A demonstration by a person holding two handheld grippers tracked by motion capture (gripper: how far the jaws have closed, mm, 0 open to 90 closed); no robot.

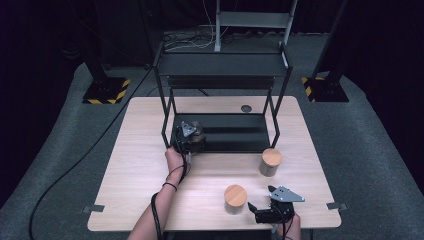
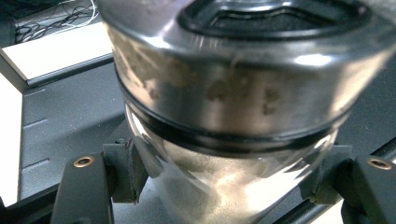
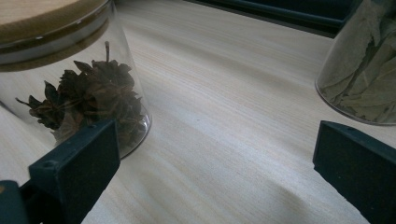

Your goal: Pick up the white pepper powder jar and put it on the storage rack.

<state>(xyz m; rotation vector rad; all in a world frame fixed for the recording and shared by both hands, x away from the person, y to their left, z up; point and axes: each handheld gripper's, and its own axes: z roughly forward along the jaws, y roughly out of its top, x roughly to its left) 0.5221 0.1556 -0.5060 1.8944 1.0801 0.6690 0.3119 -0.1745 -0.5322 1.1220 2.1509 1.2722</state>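
Observation:
My left gripper (image 1: 191, 140) reaches onto the lower tier of the black rack (image 1: 235, 134) and is shut on a glass jar (image 1: 197, 133). In the left gripper view the jar (image 2: 229, 93) looms close, with a metal lid and pale powder inside. Both pads (image 2: 123, 170) press on its glass body, and my left gripper (image 2: 224, 179) holds it tilted. My right gripper (image 1: 255, 209) rests near the table's front right, open, with bare wood between the jaws of my right gripper (image 3: 210, 158).
A wooden-lidded jar of star anise (image 1: 235, 198) (image 3: 79, 88) stands just left of my right gripper. A second wooden-lidded jar with bay leaves (image 1: 270, 161) (image 3: 364, 70) stands by the rack's front right leg. The wooden table (image 1: 135, 175) is bare on its left side.

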